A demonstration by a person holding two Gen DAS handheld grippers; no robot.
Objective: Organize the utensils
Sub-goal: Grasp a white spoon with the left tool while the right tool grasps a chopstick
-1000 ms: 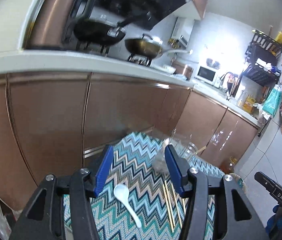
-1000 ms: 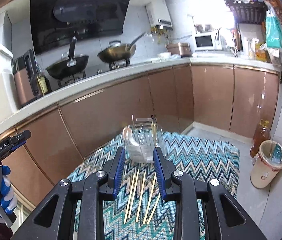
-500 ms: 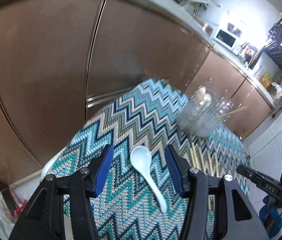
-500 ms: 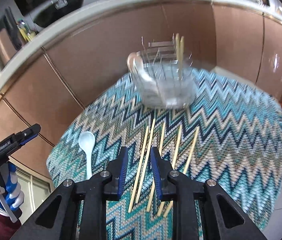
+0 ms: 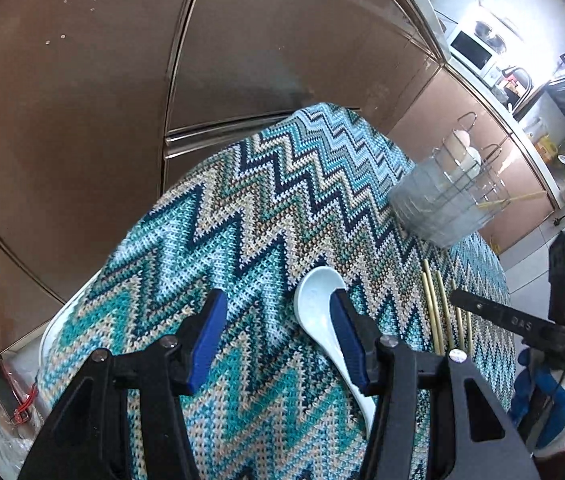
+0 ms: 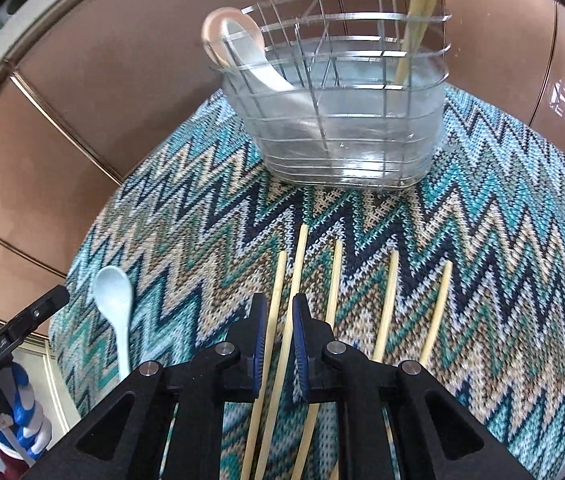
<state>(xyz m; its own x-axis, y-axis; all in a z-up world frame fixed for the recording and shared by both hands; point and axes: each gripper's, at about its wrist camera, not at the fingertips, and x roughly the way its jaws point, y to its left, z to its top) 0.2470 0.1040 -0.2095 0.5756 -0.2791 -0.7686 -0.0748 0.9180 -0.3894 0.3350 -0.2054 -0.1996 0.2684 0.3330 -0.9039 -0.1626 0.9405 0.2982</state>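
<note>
The left gripper (image 5: 278, 340) is wide open over the smooth, slippery spoon (image 5: 318, 312) lying on the table (image 5: 202, 240), best held by its handle, while the right gripper (image 6: 278, 344) is narrow around two light, stiff chopsticks (image 6: 278, 300) near the basket (image 6: 342, 128).

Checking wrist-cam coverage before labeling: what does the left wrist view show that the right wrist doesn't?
Left wrist only: the open left gripper over the white spoon, a microwave on the counter.

Right wrist only: the right gripper closing around two chopsticks, not visibly clamped; a pink spoon clear in the basket.

Both: zigzag cloth, basket, loose chopsticks, white spoon.
</note>
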